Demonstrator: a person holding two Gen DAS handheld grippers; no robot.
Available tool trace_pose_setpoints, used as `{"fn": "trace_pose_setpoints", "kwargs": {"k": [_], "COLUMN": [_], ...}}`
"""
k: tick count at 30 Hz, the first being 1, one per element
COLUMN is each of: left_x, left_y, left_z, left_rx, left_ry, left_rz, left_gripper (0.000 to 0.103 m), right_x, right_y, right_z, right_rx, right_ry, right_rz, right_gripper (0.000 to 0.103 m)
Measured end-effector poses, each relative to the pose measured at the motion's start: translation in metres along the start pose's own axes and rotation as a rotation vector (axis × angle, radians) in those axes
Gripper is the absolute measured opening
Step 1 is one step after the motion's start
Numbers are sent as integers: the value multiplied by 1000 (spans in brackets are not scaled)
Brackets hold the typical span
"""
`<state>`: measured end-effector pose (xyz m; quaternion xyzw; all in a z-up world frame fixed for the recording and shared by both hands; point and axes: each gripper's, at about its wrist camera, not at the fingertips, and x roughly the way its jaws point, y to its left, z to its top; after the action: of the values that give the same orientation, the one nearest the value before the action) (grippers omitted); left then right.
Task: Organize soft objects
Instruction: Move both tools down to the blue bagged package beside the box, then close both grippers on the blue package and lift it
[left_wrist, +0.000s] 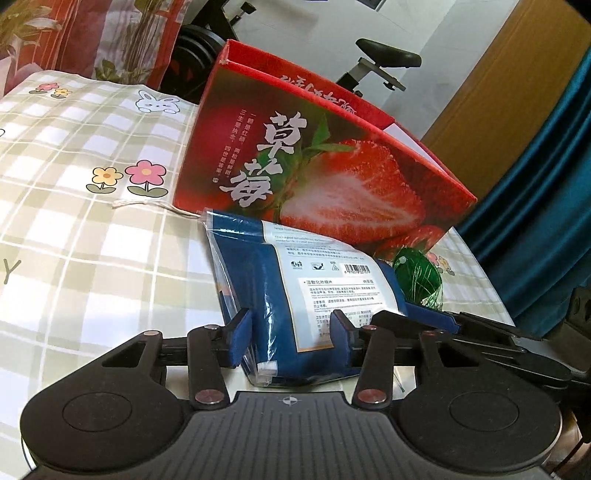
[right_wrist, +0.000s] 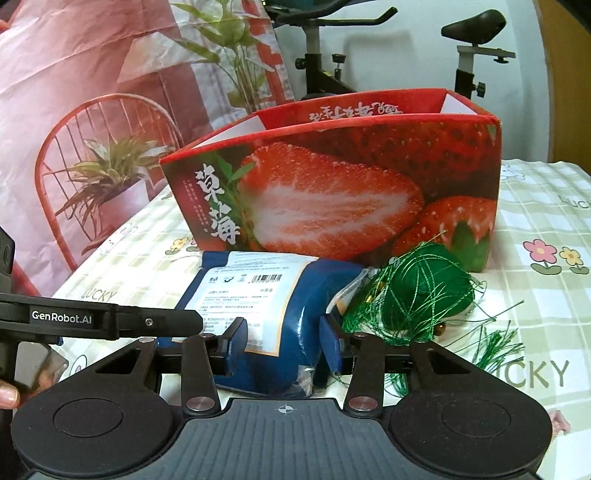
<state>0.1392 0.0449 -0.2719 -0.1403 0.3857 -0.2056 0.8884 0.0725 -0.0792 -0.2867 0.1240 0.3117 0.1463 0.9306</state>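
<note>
Left fingers (left_wrist: 242, 334) and right fingers (right_wrist: 236, 341) each pinch the pouch (left_wrist: 295, 280); box (right_wrist: 332, 184) stands behind, green tassel (right_wrist: 417, 295) beside; pouch's long axis toward box.

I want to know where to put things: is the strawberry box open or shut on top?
Open. The strawberry box has no lid on, and its inner wall shows.

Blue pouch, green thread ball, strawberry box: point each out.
Blue pouch (left_wrist: 325, 291): left wrist view, on its white label.
Green thread ball (right_wrist: 424, 291): right wrist view, on its wound body.
Strawberry box (right_wrist: 332, 199): right wrist view, on its front panel.
</note>
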Motion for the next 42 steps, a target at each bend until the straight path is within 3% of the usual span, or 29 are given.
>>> {"fn": "trace_pose_setpoints", "kwargs": {"k": [19, 24, 35, 42], "left_x": [2, -15, -58, -85], "left_y": [0, -1, -12, -26], "left_z": [-6, -2, 0, 6], "left_rx": [-19, -19, 19, 66], "left_ry": [6, -36, -93, -179], "left_rz": [9, -10, -43, -81], "left_gripper": [48, 48, 48, 48], "right_x": [5, -4, -37, -59], "right_y": [5, 5, 24, 39], "right_z": [-2, -1, 6, 14], "right_rx": [-13, 19, -35, -127], "right_ry": [31, 15, -59, -155], "right_rz": [25, 58, 104, 97], "right_gripper": [39, 34, 33, 30]}}
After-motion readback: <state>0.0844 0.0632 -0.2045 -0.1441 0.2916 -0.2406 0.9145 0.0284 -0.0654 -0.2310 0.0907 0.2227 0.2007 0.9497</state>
